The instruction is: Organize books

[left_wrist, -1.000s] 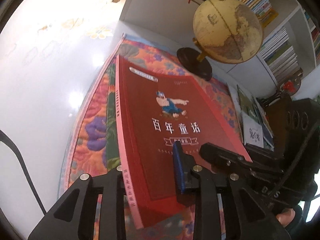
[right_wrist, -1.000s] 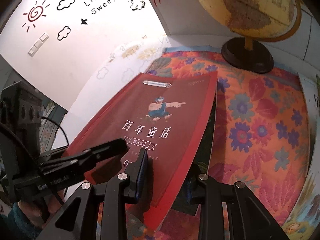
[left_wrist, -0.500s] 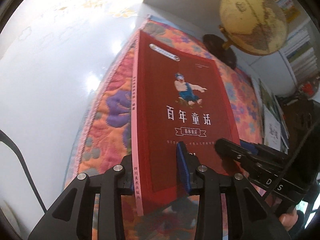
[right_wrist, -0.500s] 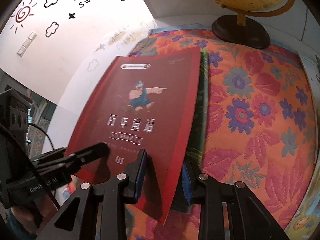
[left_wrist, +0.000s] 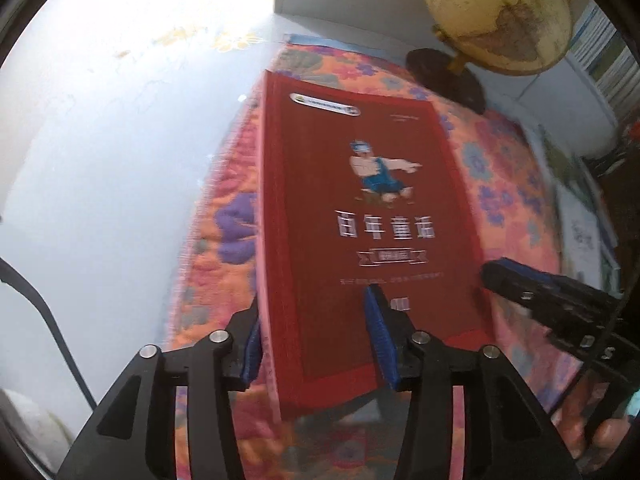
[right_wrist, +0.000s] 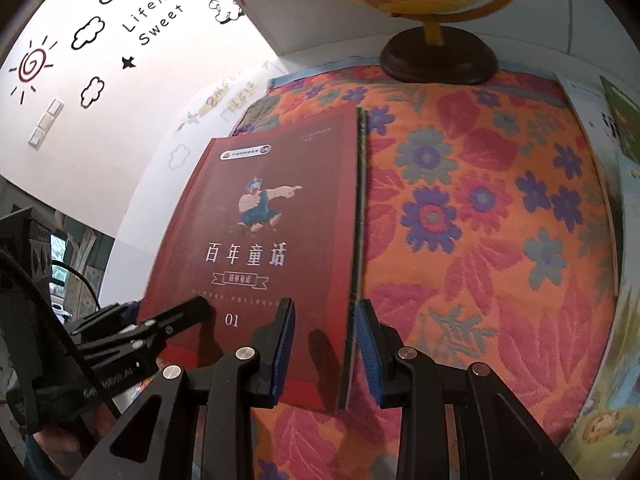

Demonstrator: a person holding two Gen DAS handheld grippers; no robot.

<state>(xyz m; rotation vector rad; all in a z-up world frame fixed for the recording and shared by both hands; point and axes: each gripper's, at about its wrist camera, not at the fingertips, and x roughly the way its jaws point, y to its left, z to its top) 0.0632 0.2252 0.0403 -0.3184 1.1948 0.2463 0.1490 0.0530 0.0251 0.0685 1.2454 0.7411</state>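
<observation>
Red book (right_wrist: 276, 240), cover up over floral cloth (right_wrist: 480, 220), near corners straddled by left gripper (left_wrist: 316, 344) and right gripper (right_wrist: 324, 352), blue pads bracketing its edges, grip contact indiscernible; globe (left_wrist: 496, 12) top cropped.

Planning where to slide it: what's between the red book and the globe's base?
Only bare floral cloth lies between red book and globe base, shown in right wrist view.

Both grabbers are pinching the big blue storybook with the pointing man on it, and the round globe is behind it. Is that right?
Not quite: the storybook is dark red, not blue, as the right wrist view shows. Both the left gripper and right gripper do pinch its near end, and the round yellow globe on its dark base stands behind it.
</observation>
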